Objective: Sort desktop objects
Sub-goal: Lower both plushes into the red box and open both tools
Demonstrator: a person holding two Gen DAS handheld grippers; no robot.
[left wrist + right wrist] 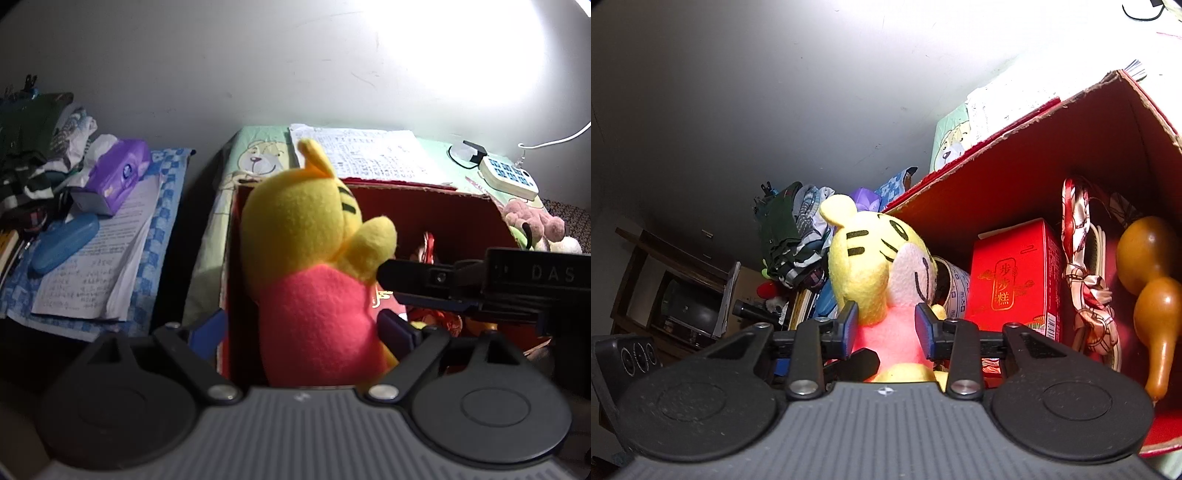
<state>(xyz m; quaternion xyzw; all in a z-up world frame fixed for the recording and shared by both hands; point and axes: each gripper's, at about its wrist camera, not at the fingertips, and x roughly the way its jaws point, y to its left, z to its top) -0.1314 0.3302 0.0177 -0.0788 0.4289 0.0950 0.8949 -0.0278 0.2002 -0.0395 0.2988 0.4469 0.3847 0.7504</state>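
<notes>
A yellow tiger plush (314, 258) in a pink shirt stands upright at the left end of a red cardboard box (443, 199). My left gripper (306, 325) is open, its blue pads wide on either side of the plush's pink body. My right gripper (886, 325) is shut on the plush (882, 258), its pads pressing the pink body below the head. The right gripper's black finger (424, 284) reaches in from the right in the left wrist view, touching the plush's arm.
Inside the box (1071, 122) are a red carton (1012, 280), a ribbon bundle (1086, 280) and a brown gourd (1152, 295). Papers (369, 155), a power strip (509, 177) and soft toys (535, 221) lie behind. At left lie a purple tissue pack (118, 173) and a blue case (62, 243).
</notes>
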